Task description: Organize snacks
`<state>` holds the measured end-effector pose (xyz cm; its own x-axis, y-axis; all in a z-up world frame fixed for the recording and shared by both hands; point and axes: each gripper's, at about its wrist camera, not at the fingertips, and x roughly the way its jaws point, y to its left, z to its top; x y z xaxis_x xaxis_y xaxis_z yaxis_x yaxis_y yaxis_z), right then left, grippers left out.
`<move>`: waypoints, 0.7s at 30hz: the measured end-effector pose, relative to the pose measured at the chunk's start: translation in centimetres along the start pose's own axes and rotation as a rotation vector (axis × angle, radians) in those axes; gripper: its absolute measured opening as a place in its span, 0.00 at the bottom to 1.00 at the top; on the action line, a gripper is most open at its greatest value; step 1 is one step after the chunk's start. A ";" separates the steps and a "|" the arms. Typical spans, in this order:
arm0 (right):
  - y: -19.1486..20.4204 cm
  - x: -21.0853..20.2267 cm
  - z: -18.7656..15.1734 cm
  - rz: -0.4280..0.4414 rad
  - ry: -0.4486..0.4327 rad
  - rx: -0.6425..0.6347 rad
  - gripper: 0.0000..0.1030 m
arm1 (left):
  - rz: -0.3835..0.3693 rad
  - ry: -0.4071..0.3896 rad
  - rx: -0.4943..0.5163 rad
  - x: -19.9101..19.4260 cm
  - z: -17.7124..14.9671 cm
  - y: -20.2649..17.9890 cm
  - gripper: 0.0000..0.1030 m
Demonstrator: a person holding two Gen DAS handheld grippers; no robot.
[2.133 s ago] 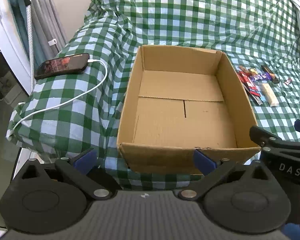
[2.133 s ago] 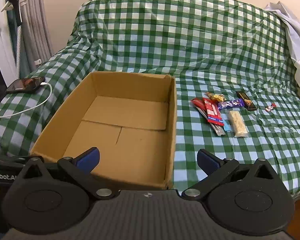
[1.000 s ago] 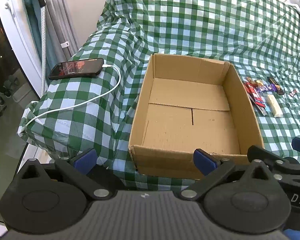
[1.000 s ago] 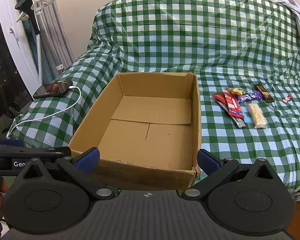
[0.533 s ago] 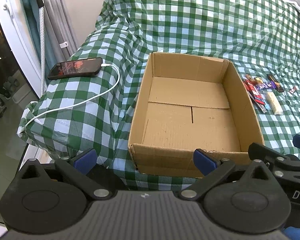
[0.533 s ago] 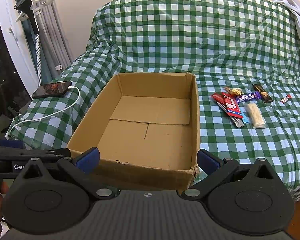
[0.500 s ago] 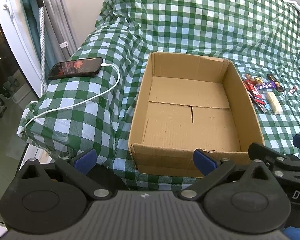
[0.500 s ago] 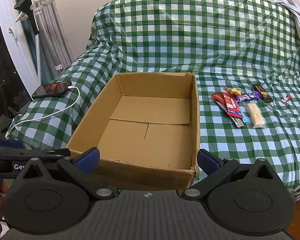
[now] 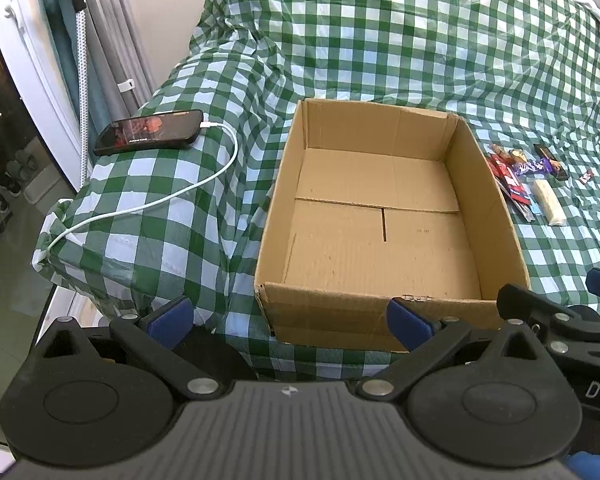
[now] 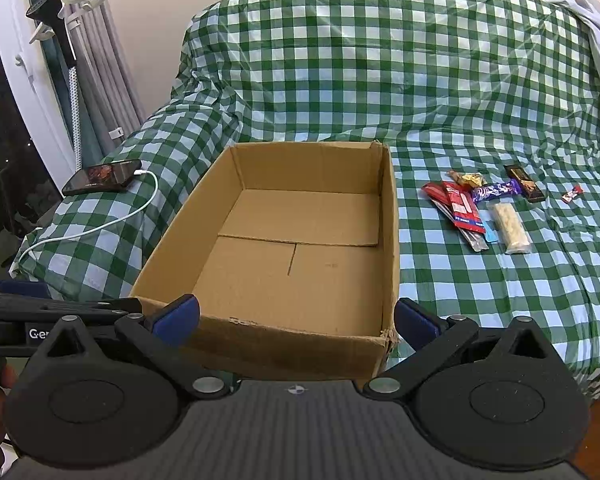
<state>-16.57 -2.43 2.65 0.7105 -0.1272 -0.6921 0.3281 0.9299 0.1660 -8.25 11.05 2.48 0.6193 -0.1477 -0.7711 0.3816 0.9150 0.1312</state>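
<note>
An empty open cardboard box (image 10: 390, 216) sits on the green checked cover; it also shows in the left wrist view (image 9: 288, 184). To its right lie several snacks: red packets (image 10: 462, 208), a purple bar (image 10: 494, 191), a pale cereal bar (image 10: 510, 229), a dark bar (image 10: 524, 183), a gold candy (image 10: 468, 179) and a small red candy (image 10: 572, 194). The snacks also show in the left wrist view (image 9: 518, 184). My left gripper (image 9: 288, 316) and my right gripper (image 10: 298, 318) are open and empty, held in front of the box's near wall.
A phone (image 9: 150, 133) on a white charging cable (image 9: 156, 204) lies on the covered armrest left of the box. Curtains and a pole (image 10: 70, 68) stand at the far left. A grey cloth (image 10: 592, 8) hangs at the upper right.
Both grippers have pulled back from the box since two seconds ago and have held almost still for the last half second. Nothing on the cover has moved.
</note>
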 end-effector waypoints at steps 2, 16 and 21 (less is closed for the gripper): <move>-0.1 0.0 0.0 -0.001 0.001 0.001 1.00 | 0.001 0.002 0.001 0.1 0.1 -0.1 1.00; 0.3 1.2 -0.1 -0.009 0.032 0.002 1.00 | -0.010 0.044 0.002 1.6 0.1 0.0 1.00; 0.3 1.9 -0.1 -0.015 0.047 0.002 1.00 | -0.014 0.062 0.009 2.5 0.2 -0.1 1.00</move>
<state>-15.18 -2.36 1.33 0.6755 -0.1249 -0.7267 0.3396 0.9275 0.1564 -6.62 10.56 0.65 0.5706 -0.1363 -0.8098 0.3957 0.9097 0.1257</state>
